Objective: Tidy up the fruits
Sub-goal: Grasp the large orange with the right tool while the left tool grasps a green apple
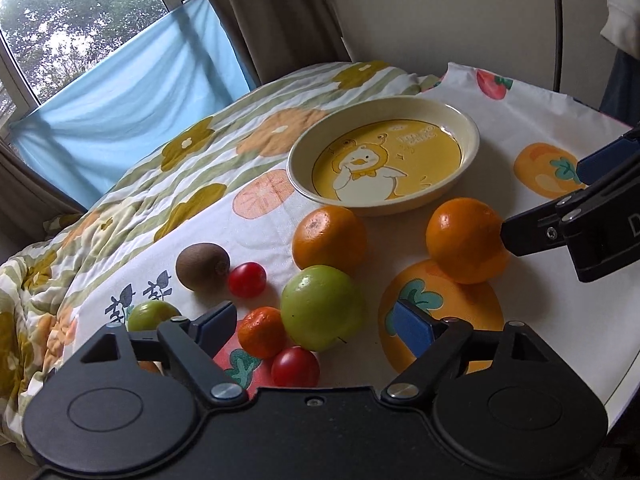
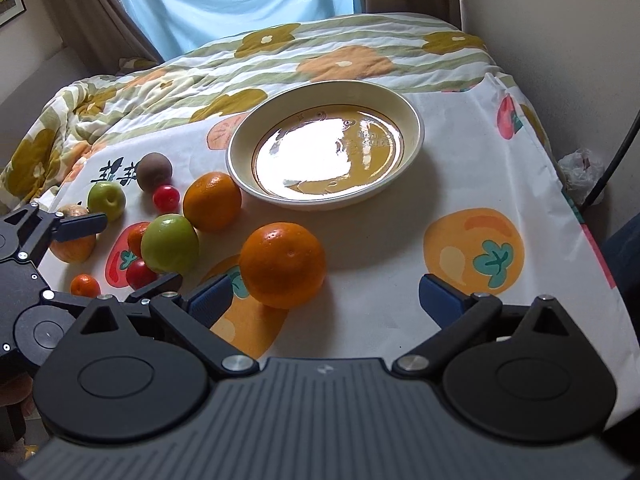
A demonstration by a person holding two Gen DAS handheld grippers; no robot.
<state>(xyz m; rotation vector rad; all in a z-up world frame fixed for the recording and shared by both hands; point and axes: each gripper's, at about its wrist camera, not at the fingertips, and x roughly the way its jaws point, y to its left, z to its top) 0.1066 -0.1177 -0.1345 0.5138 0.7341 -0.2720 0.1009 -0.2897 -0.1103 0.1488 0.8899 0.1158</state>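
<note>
Right gripper (image 2: 325, 296) gaped beside orange (image 2: 282, 264); left gripper (image 1: 314, 320) gaped over apple (image 1: 322, 306). Plate (image 2: 240, 136) bare; next, probably close, lift.

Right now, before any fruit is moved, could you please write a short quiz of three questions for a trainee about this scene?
1. True or false: the plate already holds fruit.
2. Multiple choice: which fruit lies nearest the right gripper? A) the kiwi B) the near orange C) the large green apple
3. Fill in the gap: both the right gripper and the left gripper have their jaws ____.

Key
1. False: the plate is empty, and all the fruit lies on the cloth.
2. B: the near orange sits just ahead of the right gripper, near its left finger.
3. Open: neither gripper holds anything.
</note>
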